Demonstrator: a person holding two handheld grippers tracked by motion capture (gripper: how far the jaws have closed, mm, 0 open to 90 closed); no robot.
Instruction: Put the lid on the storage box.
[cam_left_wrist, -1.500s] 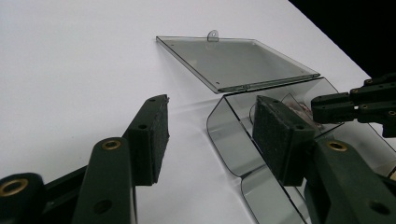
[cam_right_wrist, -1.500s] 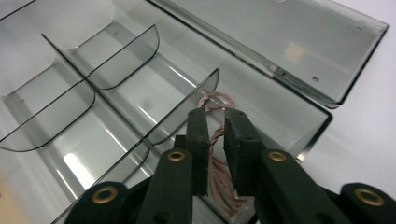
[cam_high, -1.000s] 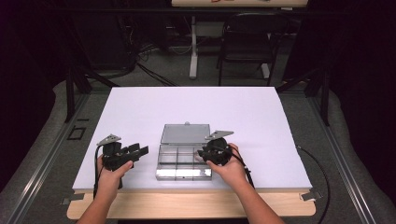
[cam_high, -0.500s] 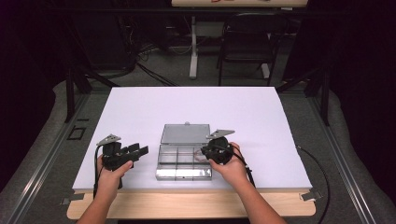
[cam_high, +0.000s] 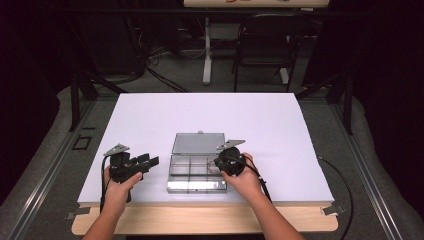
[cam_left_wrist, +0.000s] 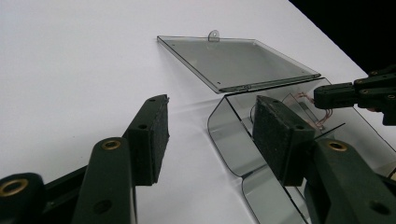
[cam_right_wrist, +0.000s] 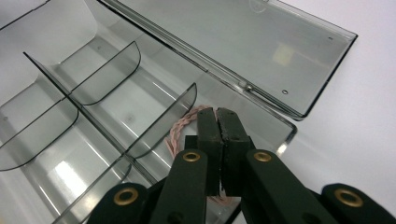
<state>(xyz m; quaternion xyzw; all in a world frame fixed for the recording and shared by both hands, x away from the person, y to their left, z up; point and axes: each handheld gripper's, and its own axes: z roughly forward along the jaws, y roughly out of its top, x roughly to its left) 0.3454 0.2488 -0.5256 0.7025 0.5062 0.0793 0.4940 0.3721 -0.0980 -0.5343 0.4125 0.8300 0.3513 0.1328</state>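
Pink twisted cord (cam_right_wrist: 180, 130) lies in the clear plastic box (cam_right_wrist: 116, 107), pinched by the shut right tool (cam_right_wrist: 218, 114).

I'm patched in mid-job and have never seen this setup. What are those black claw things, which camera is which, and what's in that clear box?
No robot here: a person holds a two-jaw tool in each hand. The high view looks down on the white table. The other two cameras ride on the tools and look along their jaws. A clear plastic organizer box with dividers lies on the table, its lid folded flat open behind it. The left gripper is open beside the box, holding nothing. The right gripper has just closed inside an end compartment, apparently on a thin pink twisted cord lying there.
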